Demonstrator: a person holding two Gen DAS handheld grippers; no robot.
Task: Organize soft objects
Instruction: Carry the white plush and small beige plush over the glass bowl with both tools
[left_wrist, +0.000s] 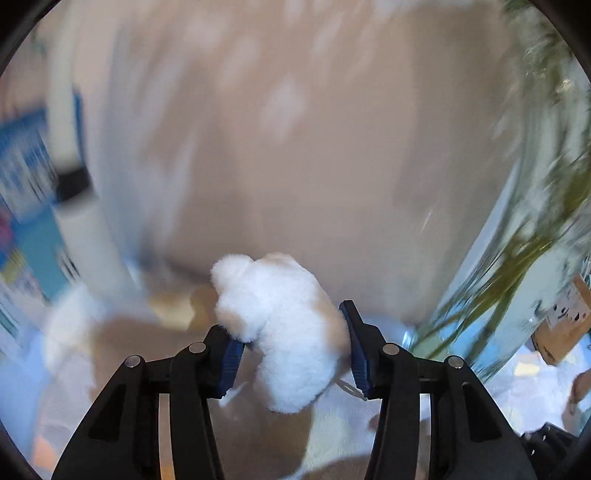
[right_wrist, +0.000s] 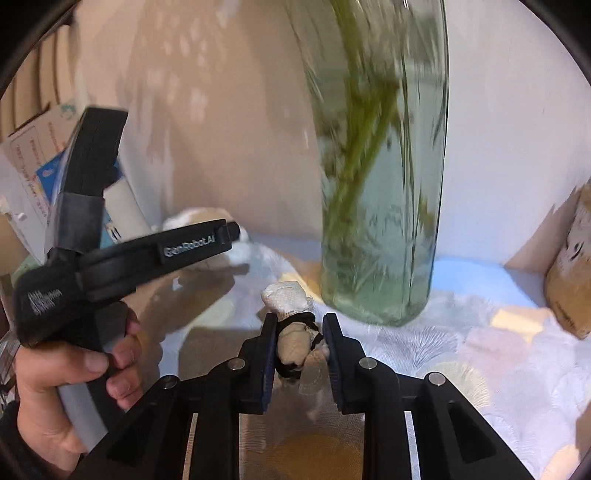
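My left gripper is shut on a white fluffy plush toy and holds it above the table; the background there is motion-blurred. My right gripper is shut on a small beige cloth doll with a white knitted head and black bands, just above the patterned tablecloth. The left gripper's body, held in a hand, shows at the left of the right wrist view, with part of the white plush behind its tip.
A tall glass vase with green stems in water stands just behind the doll. A cardboard box sits at the right. Printed boxes and a white tube stand at the left. A beige wall is behind.
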